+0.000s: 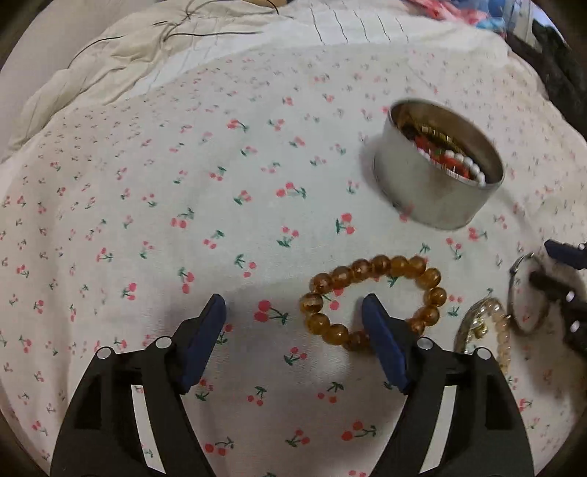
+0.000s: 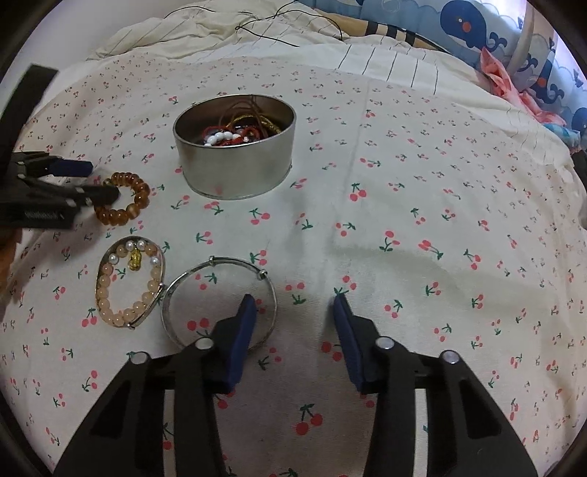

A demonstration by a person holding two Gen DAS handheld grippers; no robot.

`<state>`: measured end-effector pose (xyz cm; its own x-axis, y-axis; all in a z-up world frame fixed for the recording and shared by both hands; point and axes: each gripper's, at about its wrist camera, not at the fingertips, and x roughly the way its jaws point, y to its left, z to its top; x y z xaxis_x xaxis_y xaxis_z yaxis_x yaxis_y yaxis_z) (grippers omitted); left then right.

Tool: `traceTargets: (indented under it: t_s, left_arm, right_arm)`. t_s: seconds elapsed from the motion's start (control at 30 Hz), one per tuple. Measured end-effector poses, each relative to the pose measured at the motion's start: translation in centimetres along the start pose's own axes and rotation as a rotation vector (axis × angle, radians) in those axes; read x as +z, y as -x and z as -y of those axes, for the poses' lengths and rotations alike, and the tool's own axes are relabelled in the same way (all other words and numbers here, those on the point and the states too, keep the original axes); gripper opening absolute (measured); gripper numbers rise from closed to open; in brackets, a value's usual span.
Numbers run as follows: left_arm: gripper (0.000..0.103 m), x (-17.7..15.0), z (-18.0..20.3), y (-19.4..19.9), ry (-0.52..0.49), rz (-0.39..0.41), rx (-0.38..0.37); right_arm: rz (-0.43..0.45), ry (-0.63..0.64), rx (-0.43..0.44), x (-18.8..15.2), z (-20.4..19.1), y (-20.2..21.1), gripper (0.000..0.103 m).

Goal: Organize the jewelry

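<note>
Cherry-print sheet: both sets of fingers gape empty; only the right view shows whale bedding.

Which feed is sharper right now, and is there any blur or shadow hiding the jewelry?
Right wrist view: sharp, tin and silver bangle crisp, soft shadows only, edges bent by fisheye. Left wrist view: motion-smeared, tin streaked, amber bead bracelet still readable, partly behind the left hand-held gripper.
</note>
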<state>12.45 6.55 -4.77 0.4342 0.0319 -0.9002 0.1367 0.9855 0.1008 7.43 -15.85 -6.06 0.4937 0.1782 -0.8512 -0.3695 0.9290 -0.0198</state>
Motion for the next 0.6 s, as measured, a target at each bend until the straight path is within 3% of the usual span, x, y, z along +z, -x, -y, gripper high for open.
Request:
traceTargets:
  t_s: [0.07, 0.13, 0.17, 0.23, 0.33, 0.47, 0.5, 0.53, 0.57, 0.6]
  left_arm:
    - [0.054, 0.0, 0.2, 0.0, -0.006, -0.009, -0.056]
    - [0.016, 0.0, 0.7, 0.4, -0.027, 0.004, -0.075]
    - [0.010, -0.1, 0.8, 0.6, -0.030, 0.015, -0.072]
    - [0.010, 0.1, 0.3, 1.4, 0.004, 0.042, -0.145]
    - [0.010, 0.3, -0.1, 2.5, 0.025, 0.089, -0.152]
    - [0.011, 0.3, -0.4, 1.5, 0.040, 0.052, -0.115]
    - [0.011, 0.2, -0.5, 1.3, 0.045, 0.042, -0.109]
    - [0.012, 0.1, -0.5, 1.2, 0.053, 0.035, -0.105]
    - [0.015, 0.0, -0.6, 1.0, 0.055, 0.022, -0.101]
    - [0.028, 0.0, -0.6, 0.8, 0.057, 0.014, -0.092]
  right_arm:
    - [0.006, -0.004, 0.002, 0.1, 0.0, 0.2, 0.010]
    - [0.015, -0.020, 0.001, 0.1, 0.3, 0.4, 0.007]
    - [0.025, -0.036, 0.012, 0.2, 0.5, 0.6, 0.005]
    - [0.056, -0.058, 0.018, 0.3, 0.9, 1.1, 0.004]
    - [0.091, -0.084, 0.022, 0.6, 1.2, 1.6, 0.004]
    - [0.047, -0.113, 0.043, 0.7, 1.7, 0.7, 0.007]
    - [0.045, -0.117, 0.048, 0.7, 1.7, 0.5, 0.014]
    - [0.053, -0.116, 0.047, 0.6, 1.6, 0.5, 0.041]
    - [0.069, -0.114, 0.053, 0.6, 1.4, 0.7, 0.051]
    - [0.074, -0.111, 0.061, 0.6, 1.3, 0.9, 0.051]
